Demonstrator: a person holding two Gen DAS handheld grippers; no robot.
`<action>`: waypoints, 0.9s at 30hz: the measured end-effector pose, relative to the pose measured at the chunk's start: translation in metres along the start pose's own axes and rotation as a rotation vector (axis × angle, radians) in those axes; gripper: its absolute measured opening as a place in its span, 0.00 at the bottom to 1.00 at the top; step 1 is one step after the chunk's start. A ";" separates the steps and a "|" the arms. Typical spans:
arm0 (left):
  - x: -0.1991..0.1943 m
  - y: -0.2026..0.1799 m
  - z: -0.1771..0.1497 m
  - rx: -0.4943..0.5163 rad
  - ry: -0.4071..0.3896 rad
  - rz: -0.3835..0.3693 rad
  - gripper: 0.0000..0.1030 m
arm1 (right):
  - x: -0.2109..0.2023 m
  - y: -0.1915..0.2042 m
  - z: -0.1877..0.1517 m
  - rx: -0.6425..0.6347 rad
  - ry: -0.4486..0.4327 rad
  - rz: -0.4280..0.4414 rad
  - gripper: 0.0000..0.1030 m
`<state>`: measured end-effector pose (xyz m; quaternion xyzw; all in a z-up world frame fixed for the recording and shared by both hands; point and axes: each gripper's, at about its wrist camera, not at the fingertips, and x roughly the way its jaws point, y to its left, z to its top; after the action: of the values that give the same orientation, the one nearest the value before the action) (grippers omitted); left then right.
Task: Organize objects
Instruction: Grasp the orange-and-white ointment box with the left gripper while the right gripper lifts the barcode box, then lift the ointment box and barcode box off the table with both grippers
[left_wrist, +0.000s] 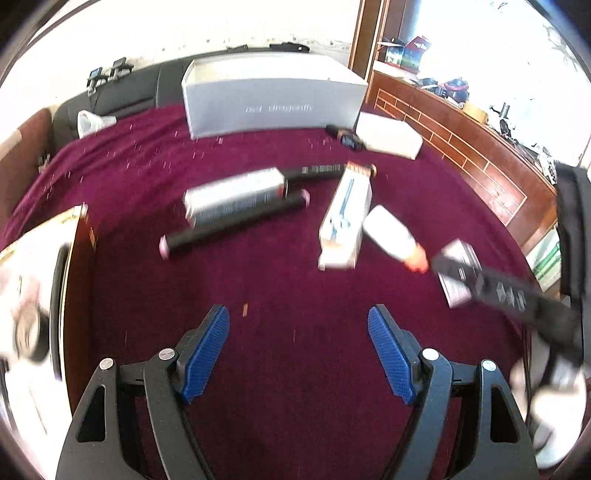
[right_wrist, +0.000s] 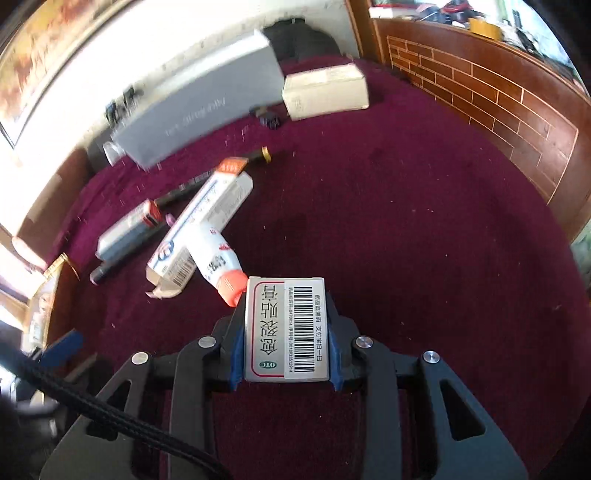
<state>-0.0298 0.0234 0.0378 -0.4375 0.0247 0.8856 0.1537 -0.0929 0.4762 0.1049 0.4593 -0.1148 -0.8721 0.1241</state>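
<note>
Right gripper (right_wrist: 286, 328) clamped on the barcoded carton (right_wrist: 286, 328), left gripper (left_wrist: 298, 350) gaping empty; risk of nudging the adjacent red-capped tube (right_wrist: 218, 264) when lifting.

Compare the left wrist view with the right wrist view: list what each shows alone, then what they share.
Only the left wrist view: the left hand-held gripper, jaws wide with nothing between them, and the right tool reaching in from the side.

Only the right wrist view: the right hand-held gripper clamped on a small barcoded medicine box, its label readable.

Both: the maroon cloth, the large grey box, the white tube with an orange cap, the long white carton and the black pens.
</note>
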 end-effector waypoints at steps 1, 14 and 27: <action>0.003 -0.003 0.006 0.015 -0.013 0.005 0.70 | -0.001 -0.002 -0.001 0.012 -0.011 0.014 0.31; 0.082 -0.057 0.042 0.214 0.048 0.095 0.64 | -0.002 -0.011 -0.001 0.048 -0.046 0.073 0.31; -0.004 -0.029 0.001 0.126 0.039 -0.010 0.24 | -0.001 -0.016 -0.002 0.063 -0.051 0.103 0.31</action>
<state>-0.0201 0.0498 0.0439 -0.4444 0.0813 0.8728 0.1848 -0.0928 0.4913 0.0995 0.4339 -0.1689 -0.8720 0.1512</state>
